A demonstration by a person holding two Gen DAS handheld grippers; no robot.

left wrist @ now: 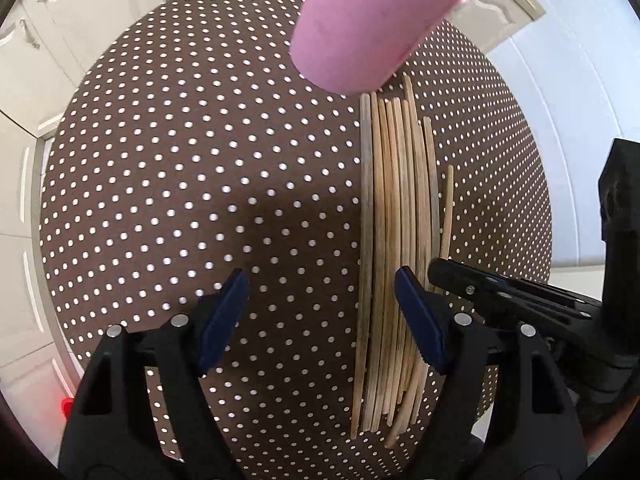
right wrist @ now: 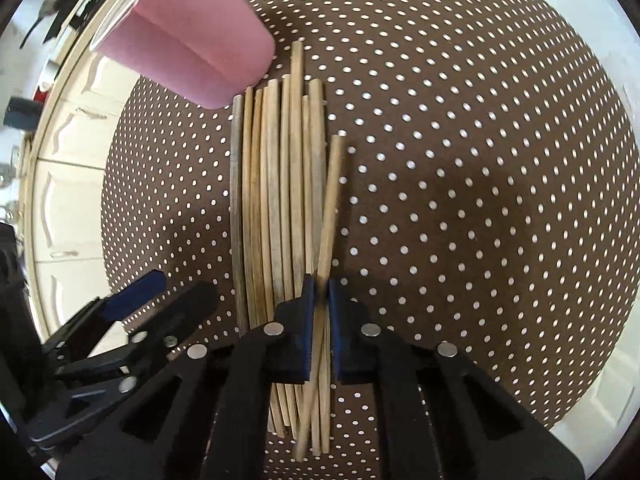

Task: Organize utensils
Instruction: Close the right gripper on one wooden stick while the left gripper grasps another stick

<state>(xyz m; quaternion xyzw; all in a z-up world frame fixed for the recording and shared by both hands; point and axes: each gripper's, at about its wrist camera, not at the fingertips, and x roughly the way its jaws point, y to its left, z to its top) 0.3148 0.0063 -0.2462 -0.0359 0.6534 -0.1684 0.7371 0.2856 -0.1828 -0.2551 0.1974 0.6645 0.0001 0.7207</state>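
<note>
Home kitchen: white panelled cabinets, polka-dot tablecloth.

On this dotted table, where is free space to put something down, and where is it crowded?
Free: the tablecloth left of the chopsticks, up to the table edge, and the wide patch on their right in the right wrist view. Crowded: the strip where the chopsticks lie, with the pink cup at their far end and the left gripper and right gripper at the near end.
</note>
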